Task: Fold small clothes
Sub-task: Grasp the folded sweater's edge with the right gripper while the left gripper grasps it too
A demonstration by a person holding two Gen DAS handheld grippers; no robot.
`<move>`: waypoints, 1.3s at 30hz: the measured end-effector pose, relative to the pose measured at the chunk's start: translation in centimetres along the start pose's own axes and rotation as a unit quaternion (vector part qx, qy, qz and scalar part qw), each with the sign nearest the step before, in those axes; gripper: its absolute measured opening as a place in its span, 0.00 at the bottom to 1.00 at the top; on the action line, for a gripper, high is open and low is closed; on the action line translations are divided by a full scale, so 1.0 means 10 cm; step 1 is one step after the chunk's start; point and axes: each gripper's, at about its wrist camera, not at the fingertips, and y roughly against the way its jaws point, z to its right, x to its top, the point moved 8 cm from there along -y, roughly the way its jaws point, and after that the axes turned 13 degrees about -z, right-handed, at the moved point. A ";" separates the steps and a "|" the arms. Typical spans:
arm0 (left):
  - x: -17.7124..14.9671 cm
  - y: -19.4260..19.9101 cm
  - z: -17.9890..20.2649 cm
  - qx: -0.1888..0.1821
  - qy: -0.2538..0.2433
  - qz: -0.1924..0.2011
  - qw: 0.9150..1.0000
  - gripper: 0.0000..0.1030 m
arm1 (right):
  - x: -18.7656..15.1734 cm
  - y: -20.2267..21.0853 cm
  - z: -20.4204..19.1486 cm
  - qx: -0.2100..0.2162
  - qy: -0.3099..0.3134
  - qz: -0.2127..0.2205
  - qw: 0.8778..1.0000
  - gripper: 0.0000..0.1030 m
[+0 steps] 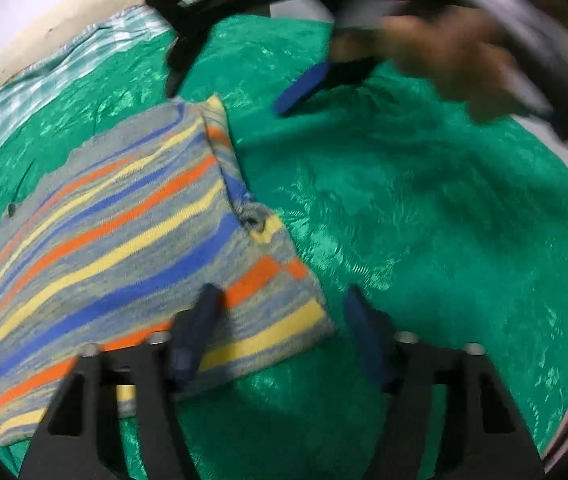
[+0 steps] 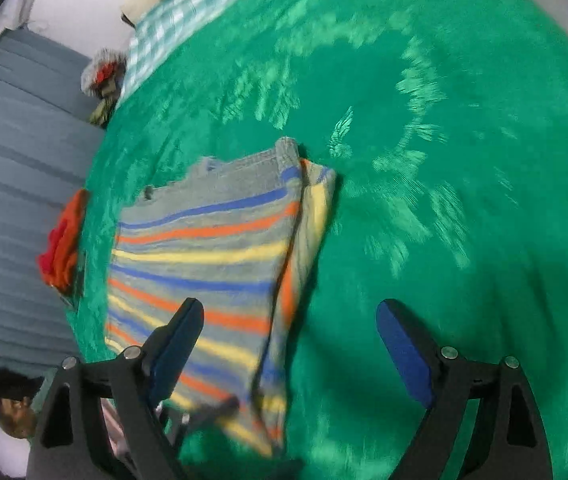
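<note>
A shiny green satin bedspread (image 2: 424, 208) carries the folded grey knit garment with blue, orange and yellow stripes (image 1: 124, 248). Above the garment, left gripper (image 1: 280, 308) and right gripper (image 2: 288, 320) hover released, jaws spread.

A striped shirt (image 1: 132, 248) lies folded on a shiny green cloth (image 1: 424, 220), in the left half of the frame. The left gripper (image 1: 280, 316) sits at the bottom with its jaws apart, one finger over the shirt's corner. At the upper right, a blurry hand (image 1: 444, 40) holds the right gripper (image 1: 304, 88), above the cloth.
</note>
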 end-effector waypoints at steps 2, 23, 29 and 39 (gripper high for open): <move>0.03 0.00 0.06 0.003 -0.015 0.005 1.000 0.12 | 0.22 -0.16 0.00 0.015 -0.006 -0.018 1.000 0.85; -1.20 1.58 -2.12 -0.036 0.248 0.145 0.957 0.05 | 0.76 -0.25 -2.28 0.053 0.151 0.012 0.987 0.09; -1.55 1.29 -2.59 -0.017 0.315 0.117 0.942 0.05 | 0.86 -1.06 -3.13 0.049 0.184 -0.013 0.982 0.09; -1.98 0.77 -3.04 -0.022 0.389 0.035 0.920 0.30 | 0.95 -2.13 -3.29 0.037 0.151 -0.043 0.987 0.17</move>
